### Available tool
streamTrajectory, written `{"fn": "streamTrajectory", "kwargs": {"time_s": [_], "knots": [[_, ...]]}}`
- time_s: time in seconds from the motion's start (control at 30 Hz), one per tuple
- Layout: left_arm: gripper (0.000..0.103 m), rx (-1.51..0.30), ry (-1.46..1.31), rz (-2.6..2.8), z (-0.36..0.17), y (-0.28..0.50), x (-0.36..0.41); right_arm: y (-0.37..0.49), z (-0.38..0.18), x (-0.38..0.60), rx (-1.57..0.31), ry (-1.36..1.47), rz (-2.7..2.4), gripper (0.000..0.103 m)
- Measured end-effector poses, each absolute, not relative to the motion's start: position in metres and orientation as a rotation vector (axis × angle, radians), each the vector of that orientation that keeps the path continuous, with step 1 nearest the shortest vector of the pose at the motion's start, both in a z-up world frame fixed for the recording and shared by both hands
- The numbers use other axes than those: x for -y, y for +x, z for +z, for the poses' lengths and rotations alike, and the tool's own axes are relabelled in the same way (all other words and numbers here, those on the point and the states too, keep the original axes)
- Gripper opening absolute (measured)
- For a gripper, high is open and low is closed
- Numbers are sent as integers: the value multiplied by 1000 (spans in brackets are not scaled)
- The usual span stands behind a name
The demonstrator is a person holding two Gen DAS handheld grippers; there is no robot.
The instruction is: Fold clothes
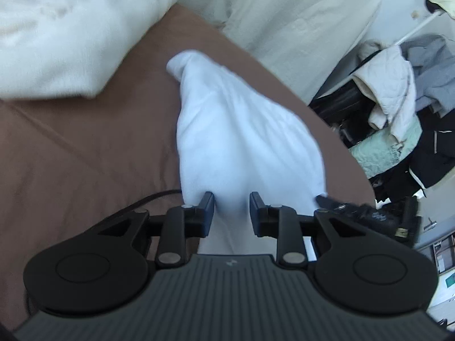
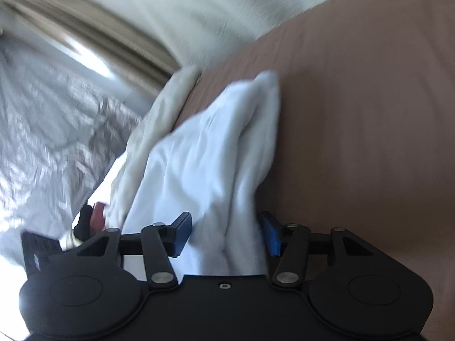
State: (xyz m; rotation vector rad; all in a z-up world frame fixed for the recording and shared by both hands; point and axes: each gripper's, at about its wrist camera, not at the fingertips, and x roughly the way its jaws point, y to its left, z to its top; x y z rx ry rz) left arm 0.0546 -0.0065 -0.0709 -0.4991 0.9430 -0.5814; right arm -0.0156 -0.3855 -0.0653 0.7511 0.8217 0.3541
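**Both claws at the near end of the white garment**

The left gripper point(image 1: 231, 199) has its jaws partly apart with white cloth bunched between them, though blur hides whether the pads truly press. The right gripper point(image 2: 226, 228) stands spread wide, cloth passing loosely through the gap. The white garment point(image 1: 236, 125) runs lengthwise away from both claws, narrowing to a far tip on the brown bedsheet point(image 1: 85, 147). A white pillow point(image 1: 57, 34) crowds the far left; the bed edge and a heap of laundry point(image 1: 398, 108) lie close on the right. Open sheet lies leftward, I'd judge
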Motion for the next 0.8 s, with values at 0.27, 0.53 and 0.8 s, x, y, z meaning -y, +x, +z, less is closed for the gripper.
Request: {"fn": "streamTrajectory", "kwargs": {"time_s": [0.27, 0.53, 0.8], "knots": [[60, -870, -533, -483, -71, 67, -9, -2, -64, 357, -825, 644, 400, 81], [64, -1002, -705, -509, -133, 98, 18, 9, -79, 369, -764, 775, 424, 51], [31, -748, -256, -545, -68, 54, 65, -20, -19, 338, -607, 555, 398, 27]]}}
